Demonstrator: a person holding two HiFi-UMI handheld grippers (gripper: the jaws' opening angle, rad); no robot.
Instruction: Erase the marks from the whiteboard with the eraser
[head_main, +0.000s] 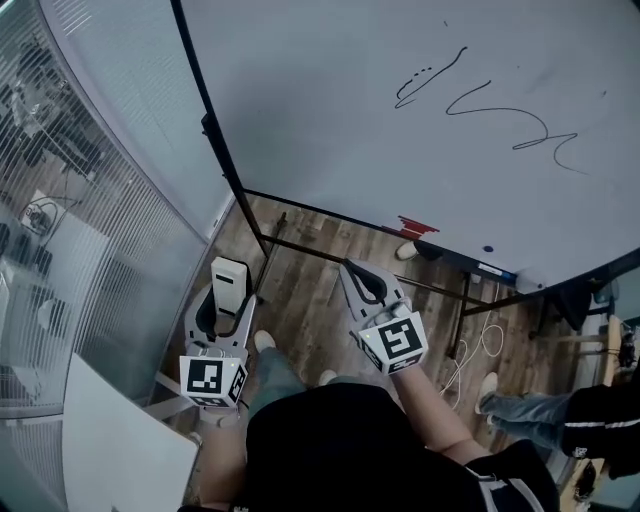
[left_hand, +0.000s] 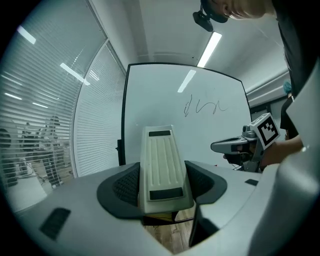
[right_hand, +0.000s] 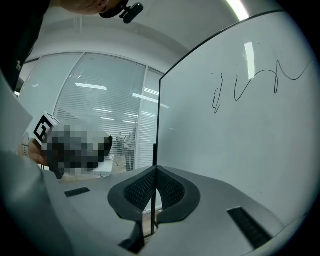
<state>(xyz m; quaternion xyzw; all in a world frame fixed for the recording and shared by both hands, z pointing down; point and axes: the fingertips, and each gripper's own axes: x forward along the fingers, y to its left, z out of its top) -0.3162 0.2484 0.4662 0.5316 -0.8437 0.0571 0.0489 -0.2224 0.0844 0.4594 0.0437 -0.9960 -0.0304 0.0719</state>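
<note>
Grips the eraser (left_hand: 160, 155) in the left tongs (left_hand: 162, 186), at nine o'clock, well apart from the whiteboard (head_main: 330, 100). Holds the right tongs (right_hand: 154, 192) together, empty. Shows no wiping yet: black marks (head_main: 495, 112) at two o'clock all left to erase.

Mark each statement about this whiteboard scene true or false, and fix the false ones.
1. The left tongs grip the eraser. True.
2. The right tongs are open around a marker. False: they are shut with nothing between them.
3. The whiteboard carries black marks. True.
4. The eraser is pressed against the marks. False: it is held clear of the board, well below and to the left of them in the head view.
</note>
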